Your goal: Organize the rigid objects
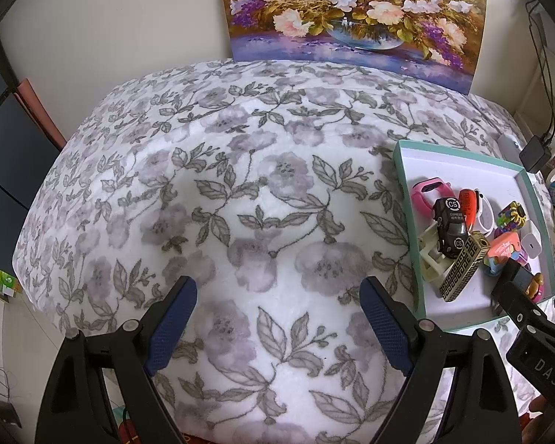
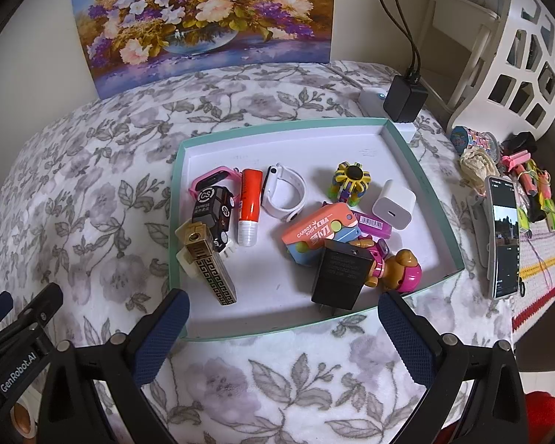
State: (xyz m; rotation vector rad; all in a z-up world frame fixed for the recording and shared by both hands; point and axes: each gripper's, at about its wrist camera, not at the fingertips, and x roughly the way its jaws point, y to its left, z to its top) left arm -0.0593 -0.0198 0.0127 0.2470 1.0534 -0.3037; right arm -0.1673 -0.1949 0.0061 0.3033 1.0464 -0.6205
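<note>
A teal-rimmed white tray lies on the floral blanket and holds several small rigid items: a black toy car, a gold patterned lighter, an orange-red tube, a white watch, a black charger, a white charger cube and an orange carrot-knife box. My right gripper is open and empty just in front of the tray's near rim. My left gripper is open and empty over bare blanket, left of the tray.
A flower painting leans on the back wall. A black power adapter with cables sits behind the tray. A phone, toys and a white basket crowd the right side. The blanket spreads left of the tray.
</note>
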